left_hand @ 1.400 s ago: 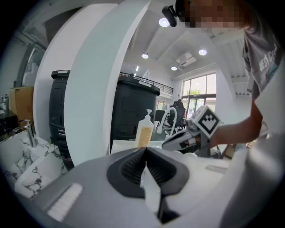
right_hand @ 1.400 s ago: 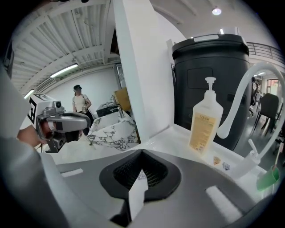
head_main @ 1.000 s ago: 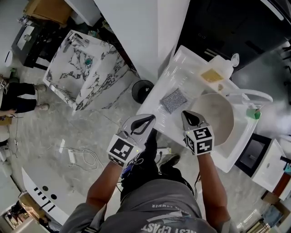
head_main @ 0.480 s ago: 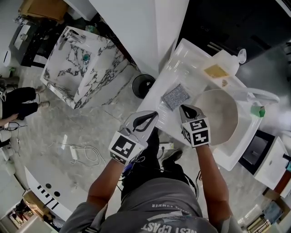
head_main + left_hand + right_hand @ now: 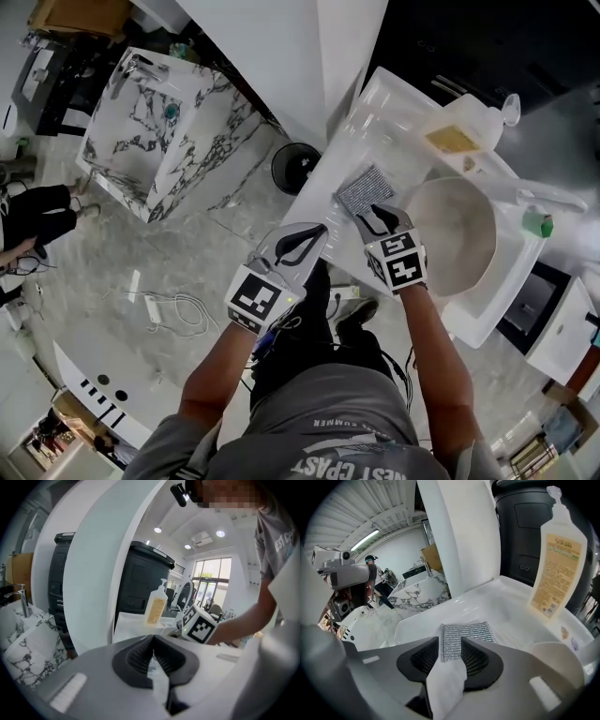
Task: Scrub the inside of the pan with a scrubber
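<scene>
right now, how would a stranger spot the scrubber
Find the white sink unit with the round beige pan in its basin. On the flat drainboard beside the pan lies the scrubber. It is the only flat, glittery silver mesh square there, unlike the tall soap bottle standing beyond it.

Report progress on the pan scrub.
Done: nothing yet; the round beige pan sits in the sink with no tool in it. In hand: right tongs, jaws just opened, are at the near edge of the flat silver mesh scrubber on the white drainboard, not gripping. Left tongs shut, empty. Left: grip, carry, scrub.
</scene>
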Action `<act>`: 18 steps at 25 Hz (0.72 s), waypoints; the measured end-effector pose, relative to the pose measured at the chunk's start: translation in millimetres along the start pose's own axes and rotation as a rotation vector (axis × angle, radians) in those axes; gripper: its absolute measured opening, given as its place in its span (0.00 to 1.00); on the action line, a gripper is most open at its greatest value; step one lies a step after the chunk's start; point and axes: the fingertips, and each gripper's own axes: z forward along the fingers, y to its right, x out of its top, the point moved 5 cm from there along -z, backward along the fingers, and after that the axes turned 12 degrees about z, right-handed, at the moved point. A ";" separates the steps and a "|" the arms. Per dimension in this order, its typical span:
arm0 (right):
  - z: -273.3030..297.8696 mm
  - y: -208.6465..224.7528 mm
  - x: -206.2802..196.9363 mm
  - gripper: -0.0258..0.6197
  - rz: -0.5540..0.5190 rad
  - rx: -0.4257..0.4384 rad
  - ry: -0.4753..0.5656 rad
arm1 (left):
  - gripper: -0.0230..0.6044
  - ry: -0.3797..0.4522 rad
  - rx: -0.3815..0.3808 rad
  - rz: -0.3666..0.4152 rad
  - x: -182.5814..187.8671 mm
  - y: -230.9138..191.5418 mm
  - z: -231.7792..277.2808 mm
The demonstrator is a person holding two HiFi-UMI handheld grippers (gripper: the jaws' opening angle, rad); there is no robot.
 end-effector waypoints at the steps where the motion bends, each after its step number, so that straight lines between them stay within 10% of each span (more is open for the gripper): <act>1: 3.9 -1.3 -1.5 0.29 -0.005 0.005 -0.015 | 0.04 -0.003 -0.003 -0.003 -1.7 -0.2 1.1; 18: 57.1 2.4 -8.8 0.33 -0.107 -0.071 -0.132 | 0.04 -0.032 -0.017 -0.036 -23.3 -13.0 10.1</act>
